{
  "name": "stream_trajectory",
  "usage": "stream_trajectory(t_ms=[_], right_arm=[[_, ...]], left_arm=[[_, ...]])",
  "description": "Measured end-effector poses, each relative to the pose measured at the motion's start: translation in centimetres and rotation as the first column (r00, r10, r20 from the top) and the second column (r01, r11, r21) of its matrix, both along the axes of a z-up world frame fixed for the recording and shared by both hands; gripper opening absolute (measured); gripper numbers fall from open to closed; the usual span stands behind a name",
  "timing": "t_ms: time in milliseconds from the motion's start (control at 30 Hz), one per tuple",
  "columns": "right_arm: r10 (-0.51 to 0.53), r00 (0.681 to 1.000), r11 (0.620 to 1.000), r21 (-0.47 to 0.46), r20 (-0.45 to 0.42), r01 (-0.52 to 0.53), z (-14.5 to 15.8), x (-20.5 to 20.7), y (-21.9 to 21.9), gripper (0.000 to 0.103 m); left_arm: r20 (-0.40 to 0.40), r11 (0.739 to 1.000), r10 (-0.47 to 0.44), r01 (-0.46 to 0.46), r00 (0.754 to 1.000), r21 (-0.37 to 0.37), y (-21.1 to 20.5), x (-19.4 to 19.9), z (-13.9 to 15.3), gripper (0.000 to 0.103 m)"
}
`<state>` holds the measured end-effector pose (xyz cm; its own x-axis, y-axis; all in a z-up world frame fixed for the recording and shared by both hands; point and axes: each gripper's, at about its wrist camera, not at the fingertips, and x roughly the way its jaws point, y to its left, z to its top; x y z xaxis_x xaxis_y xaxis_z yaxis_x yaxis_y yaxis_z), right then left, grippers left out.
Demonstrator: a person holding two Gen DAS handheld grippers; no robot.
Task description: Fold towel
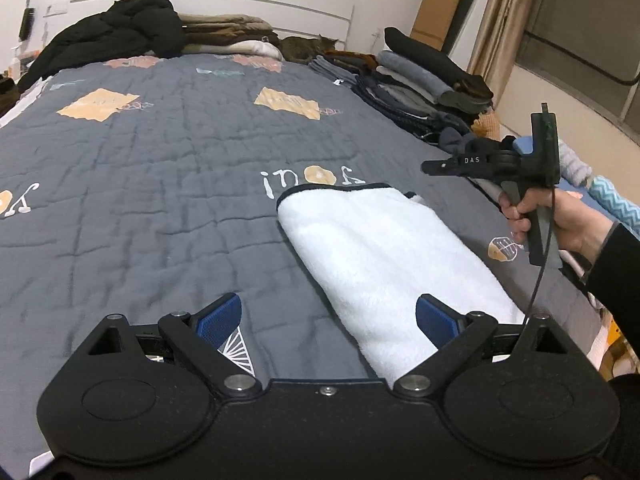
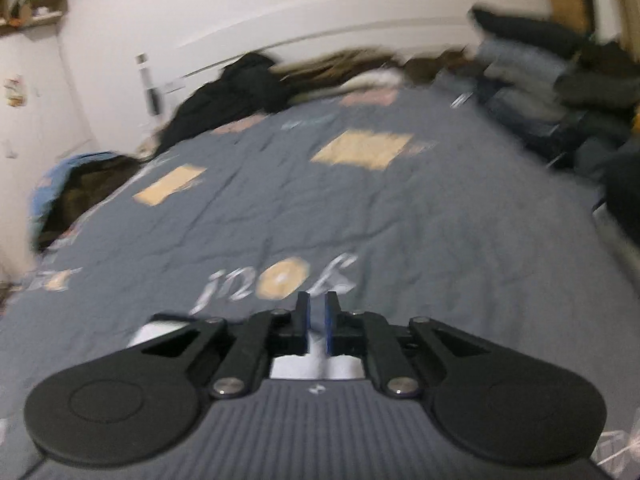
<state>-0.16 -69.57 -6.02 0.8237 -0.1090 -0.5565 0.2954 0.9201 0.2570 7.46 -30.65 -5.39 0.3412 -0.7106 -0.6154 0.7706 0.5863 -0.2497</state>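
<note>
A white towel (image 1: 380, 248) with a dark-trimmed far edge lies folded lengthwise on the grey quilted bedspread (image 1: 160, 168). My left gripper (image 1: 330, 318) hangs low over its near end, jaws wide open. The right blue pad (image 1: 436, 320) is over the towel and the left pad (image 1: 222, 316) is over bare quilt; neither presses on anything. A hand holds my right gripper (image 1: 430, 168) in the air above the towel's far right corner, its fingers together and empty. In the blurred right wrist view the right gripper (image 2: 317, 316) shows only a narrow slit, with the towel (image 2: 288, 366) beneath it.
Stacks of folded clothes (image 1: 420, 80) line the bed's right side. A black jacket (image 1: 112, 36), folded blankets (image 1: 228, 32) and a tabby cat (image 1: 308, 46) lie by the white headboard (image 1: 240, 0). Striped towels (image 1: 612, 200) sit at the right edge.
</note>
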Motion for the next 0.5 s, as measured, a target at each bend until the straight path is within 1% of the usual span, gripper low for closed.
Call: stream_trajectory(t_ms=[33, 67, 100, 133, 167, 233, 333, 367, 433, 467, 500], right_arm=[[0.031, 1.0, 0.999, 0.024, -0.002, -0.031, -0.2, 0.1, -0.1, 0.014], [0.049, 0.999, 0.999, 0.018, -0.012, -0.049, -0.4, 0.3, 0.1, 0.025], [0.06, 0.998, 0.998, -0.003, -0.037, -0.06, -0.7, 0.8, 0.3, 0.039], [0.059, 0.997, 0.998, -0.021, -0.056, -0.06, -1.1, 1.3, 0.4, 0.042], [0.062, 0.995, 0.998, -0.017, -0.074, -0.063, -1.6, 1.8, 0.4, 0.044], [0.077, 0.99, 0.997, 0.014, -0.115, -0.076, -2.5, 3.1, 0.2, 0.044], [0.08, 0.977, 0.996, -0.01, -0.198, -0.084, -3.9, 4.6, 0.9, 0.044], [0.095, 0.974, 0.995, 0.006, -0.208, -0.096, -4.2, 4.9, 1.1, 0.043], [0.113, 0.973, 0.994, 0.038, -0.2, -0.107, -4.2, 5.0, 1.2, 0.031], [0.12, 0.973, 0.992, 0.055, -0.195, -0.112, -4.2, 5.1, 1.2, 0.009], [0.116, 0.977, 0.992, 0.072, -0.18, -0.105, -3.8, 4.8, 1.2, 0.006]], left_arm=[[-0.002, 1.0, 0.002, -0.002, 1.0, 0.0, 0.0, 0.0, 0.0, 0.094], [-0.005, 1.0, 0.004, -0.004, 1.0, -0.001, 0.0, 0.1, -0.1, 0.094], [-0.006, 1.0, 0.005, -0.005, 1.0, -0.001, 0.0, 0.1, -0.1, 0.094], [-0.005, 1.0, 0.005, -0.005, 1.0, 0.0, -0.1, 0.1, -0.1, 0.094], [-0.002, 1.0, 0.003, -0.003, 1.0, 0.001, -0.1, 0.0, -0.1, 0.094], [0.001, 1.0, 0.001, -0.001, 1.0, 0.001, -0.2, -0.1, 0.0, 0.094], [0.002, 1.0, 0.002, -0.002, 1.0, -0.001, -0.2, -0.2, -0.1, 0.094], [0.004, 1.0, 0.003, -0.003, 1.0, -0.001, -0.2, -0.2, -0.1, 0.094], [0.003, 1.0, 0.011, -0.011, 1.0, 0.0, -0.1, -0.1, -0.2, 0.094], [0.002, 1.0, 0.016, -0.016, 1.0, -0.001, -0.1, 0.0, -0.2, 0.094], [0.001, 1.0, 0.02, -0.02, 1.0, -0.003, 0.0, 0.1, -0.2, 0.094]])
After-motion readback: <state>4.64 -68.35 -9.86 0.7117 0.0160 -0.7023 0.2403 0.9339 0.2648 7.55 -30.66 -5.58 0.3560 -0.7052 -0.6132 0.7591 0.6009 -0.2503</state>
